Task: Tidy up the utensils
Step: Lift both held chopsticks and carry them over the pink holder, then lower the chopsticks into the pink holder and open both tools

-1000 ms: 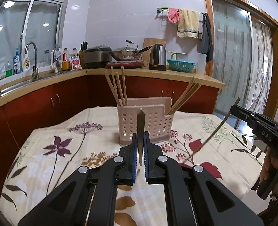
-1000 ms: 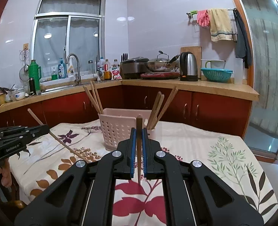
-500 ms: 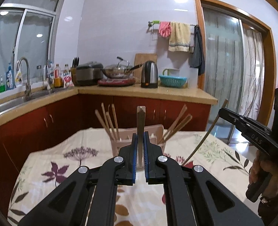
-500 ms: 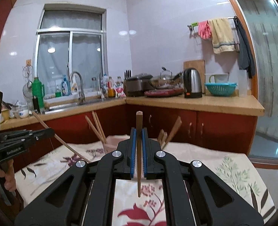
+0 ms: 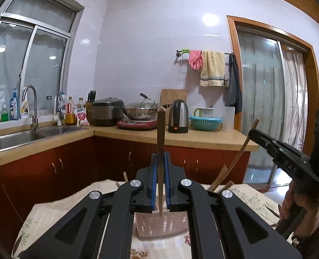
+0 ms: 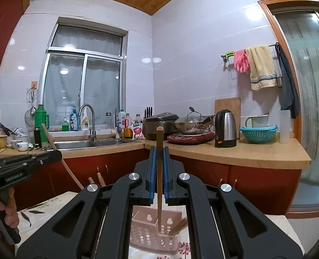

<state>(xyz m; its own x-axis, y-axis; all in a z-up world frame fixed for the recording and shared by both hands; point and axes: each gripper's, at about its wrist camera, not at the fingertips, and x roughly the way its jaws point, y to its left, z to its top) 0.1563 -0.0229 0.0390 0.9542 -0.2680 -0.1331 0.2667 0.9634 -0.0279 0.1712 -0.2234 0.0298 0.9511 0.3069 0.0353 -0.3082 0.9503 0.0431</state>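
Note:
Each gripper pinches one upright wooden chopstick. My left gripper (image 5: 160, 157) is shut on a chopstick (image 5: 160, 133) whose tip hangs over the pink perforated utensil holder (image 5: 159, 226) below. My right gripper (image 6: 158, 153) is shut on another chopstick (image 6: 159, 142), above the same holder (image 6: 153, 231). Several chopsticks (image 5: 218, 179) lean in the holder's right compartment, and more chopsticks (image 6: 99, 178) in its left one. The right gripper (image 5: 254, 134) also appears at the right edge of the left wrist view, the left gripper (image 6: 57, 154) at the left edge of the right wrist view.
The holder stands on a table with a floral cloth (image 5: 254, 196). Behind runs a kitchen counter (image 6: 235, 153) with a sink (image 6: 90, 143), kettle (image 5: 177, 118), wok, rice cooker and teal basket (image 6: 258, 133). A sliding glass door (image 5: 267, 108) is at the right.
Both grippers rose with their chopsticks and tilted up toward level. The holder slid down in both views and is now largely hidden behind the gripper bodies.

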